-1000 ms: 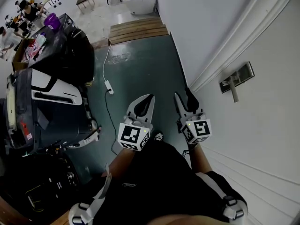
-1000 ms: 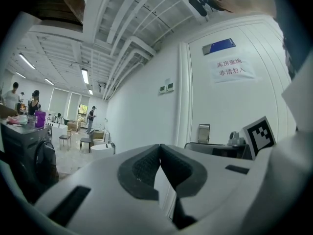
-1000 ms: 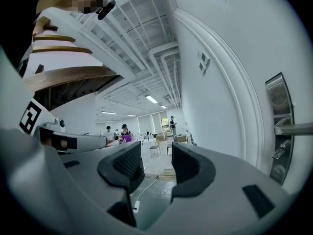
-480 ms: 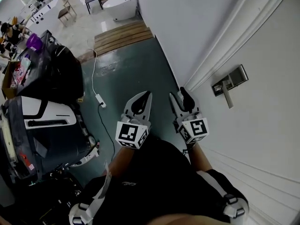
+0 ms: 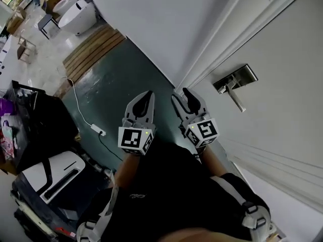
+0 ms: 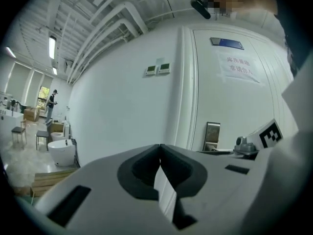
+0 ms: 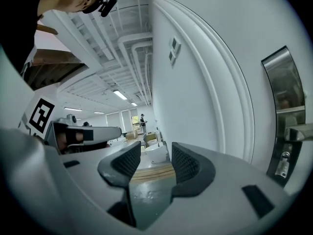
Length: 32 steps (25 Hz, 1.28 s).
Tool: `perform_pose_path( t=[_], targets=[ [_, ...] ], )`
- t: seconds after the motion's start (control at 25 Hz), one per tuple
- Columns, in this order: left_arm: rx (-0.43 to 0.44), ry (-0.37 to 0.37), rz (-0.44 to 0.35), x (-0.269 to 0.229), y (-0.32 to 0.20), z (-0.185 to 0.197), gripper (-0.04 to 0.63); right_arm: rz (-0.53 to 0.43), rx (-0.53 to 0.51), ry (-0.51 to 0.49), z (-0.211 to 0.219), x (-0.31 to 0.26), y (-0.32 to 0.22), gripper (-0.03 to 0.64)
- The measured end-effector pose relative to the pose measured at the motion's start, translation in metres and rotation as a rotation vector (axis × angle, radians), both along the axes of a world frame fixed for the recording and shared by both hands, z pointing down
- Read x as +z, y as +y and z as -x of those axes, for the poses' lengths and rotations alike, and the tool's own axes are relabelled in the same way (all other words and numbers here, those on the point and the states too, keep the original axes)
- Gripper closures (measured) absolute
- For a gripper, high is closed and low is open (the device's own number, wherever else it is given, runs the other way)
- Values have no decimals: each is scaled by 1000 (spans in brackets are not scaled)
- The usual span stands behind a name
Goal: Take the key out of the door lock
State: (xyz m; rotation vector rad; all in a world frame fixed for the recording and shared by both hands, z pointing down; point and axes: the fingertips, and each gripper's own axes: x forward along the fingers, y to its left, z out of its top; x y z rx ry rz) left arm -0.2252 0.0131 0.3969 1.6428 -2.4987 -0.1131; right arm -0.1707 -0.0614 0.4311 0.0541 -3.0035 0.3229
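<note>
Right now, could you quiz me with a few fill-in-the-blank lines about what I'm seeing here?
The left gripper is ___.
The right gripper is ___, with nothing in it.
The lock on the door is nearer the ___ gripper.
Missing words: shut; open; right.

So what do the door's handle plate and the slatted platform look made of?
The handle plate looks like brushed metal: grey with a dull sheen. The platform is likely wood: tan parallel boards with dark seams.
</note>
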Motion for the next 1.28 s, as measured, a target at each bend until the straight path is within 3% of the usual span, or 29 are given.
perform_pose_path(
  t=[0.32, 0.72, 1.0, 1.28],
  targets=[
    [264, 34, 59, 29, -65, 29, 572, 30, 252, 59, 14, 23, -50, 422],
    [595, 77, 89, 62, -110, -12, 572, 69, 564, 117, -39, 44, -68, 425],
    [707, 106, 133, 88, -132, -53, 571, 145, 673, 146, -82, 72, -76, 428],
    [748, 99, 168, 100, -167, -83, 571, 184, 751, 120, -116, 84, -108, 440]
  ],
)
